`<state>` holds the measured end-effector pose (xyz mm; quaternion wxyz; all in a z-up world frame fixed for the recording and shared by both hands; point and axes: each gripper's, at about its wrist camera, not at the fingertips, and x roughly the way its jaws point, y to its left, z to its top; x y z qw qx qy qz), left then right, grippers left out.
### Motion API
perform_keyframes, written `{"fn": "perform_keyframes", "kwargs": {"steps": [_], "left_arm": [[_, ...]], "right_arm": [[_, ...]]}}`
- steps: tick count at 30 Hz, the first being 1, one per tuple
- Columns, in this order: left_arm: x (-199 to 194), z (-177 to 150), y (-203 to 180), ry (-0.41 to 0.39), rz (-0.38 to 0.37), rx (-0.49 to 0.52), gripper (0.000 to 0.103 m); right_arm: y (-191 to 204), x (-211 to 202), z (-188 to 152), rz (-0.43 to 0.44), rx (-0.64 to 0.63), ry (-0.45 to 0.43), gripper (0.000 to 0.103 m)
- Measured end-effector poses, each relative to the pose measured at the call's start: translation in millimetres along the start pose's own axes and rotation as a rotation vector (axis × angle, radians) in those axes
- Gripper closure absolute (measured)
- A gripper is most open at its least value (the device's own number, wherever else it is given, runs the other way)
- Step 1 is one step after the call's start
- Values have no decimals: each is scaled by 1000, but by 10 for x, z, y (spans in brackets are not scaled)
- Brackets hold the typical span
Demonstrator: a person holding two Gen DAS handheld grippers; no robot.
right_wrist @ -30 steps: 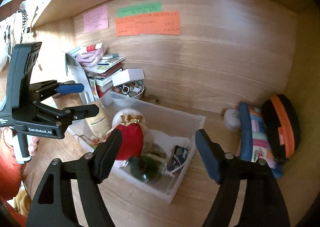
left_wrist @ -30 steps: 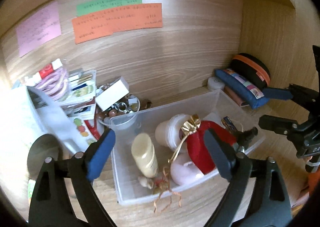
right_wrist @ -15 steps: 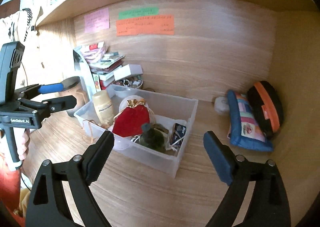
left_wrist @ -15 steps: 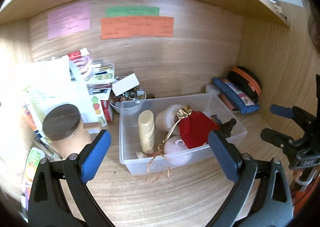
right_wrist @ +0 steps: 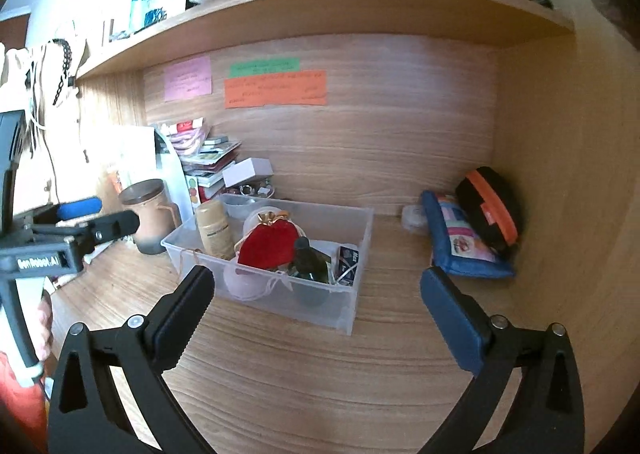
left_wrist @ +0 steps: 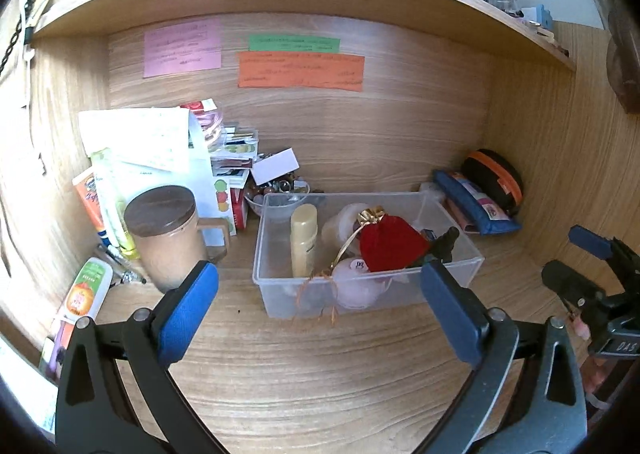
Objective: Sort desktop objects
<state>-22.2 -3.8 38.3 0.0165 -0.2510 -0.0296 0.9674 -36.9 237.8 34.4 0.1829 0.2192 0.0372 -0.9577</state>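
A clear plastic bin (left_wrist: pixel 276 290) stands on the wooden desk (left_wrist: pixel 320 374) and also shows in the right wrist view (right_wrist: pixel 352 294). It holds a red pouch (left_wrist: pixel 390 242) with a gold tie, a cream bottle (left_wrist: pixel 303 240), a pink round item (left_wrist: pixel 354 282), a white jar and a dark green bottle (right_wrist: pixel 310 260). My left gripper (left_wrist: pixel 320 318) is open and empty, well in front of the bin. My right gripper (right_wrist: pixel 320 314) is open and empty, also in front of the bin. Each gripper shows in the other's view.
A lidded brown mug (left_wrist: pixel 166 238) stands left of the bin beside stacked papers, tubes and a bowl of trinkets (left_wrist: pixel 280 190). A blue pouch (left_wrist: pixel 476 206) and a black-and-orange case (left_wrist: pixel 494 178) lie at the right wall. A shelf runs overhead.
Both grippers have pulled back from the bin and away from the desk's back wall. The view now takes in the whole bin, the mug and the shelf above. Both stayed open.
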Motion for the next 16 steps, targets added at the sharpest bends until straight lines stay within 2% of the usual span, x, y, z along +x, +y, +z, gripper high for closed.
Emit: {"fn": "perform_keyframes", "kwargs": {"steps": [7,16], "left_arm": [[3,-131,-72,-10,24,9,1],[93,-145,-139,-4,0,27,1]], "right_arm": [[-1,-64,-31,-7,36,-15,0],[15,15,-35,-15,23,2,0]]}}
